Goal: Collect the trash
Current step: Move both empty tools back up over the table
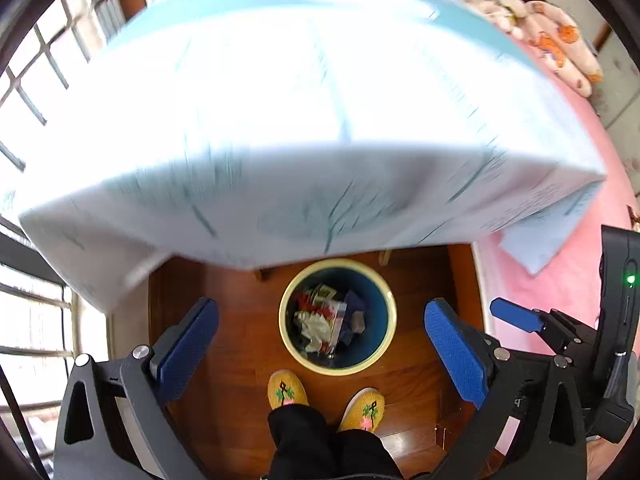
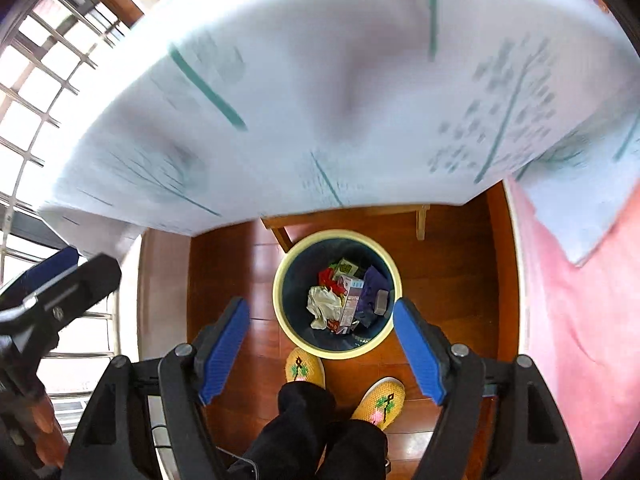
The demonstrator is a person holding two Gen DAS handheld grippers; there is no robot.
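A round bin [image 1: 283, 316] [image 2: 277, 292], cream-rimmed and blue inside, stands on the wooden floor below both grippers. In it lie a crumpled white tissue [image 2: 322, 304] [image 1: 316, 326], a pinkish carton [image 2: 352, 304], a red wrapper and a purple wrapper. My left gripper [image 1: 324, 344] hangs open above the bin, pointing steeply down, with nothing between its blue pads. My right gripper [image 2: 322, 350] is open too and holds nothing. Each gripper shows at the edge of the other's view: the right gripper [image 1: 516, 316], the left gripper [image 2: 60, 280].
A table with a white and pale-blue cloth [image 1: 300, 120] [image 2: 320, 100] overhangs the far side of the bin. A pink bed [image 1: 580, 280] [image 2: 580, 340] runs along the right. A person's feet in yellow slippers [image 1: 286, 390] [image 2: 304, 366] stand just before the bin. Windows lie to the left.
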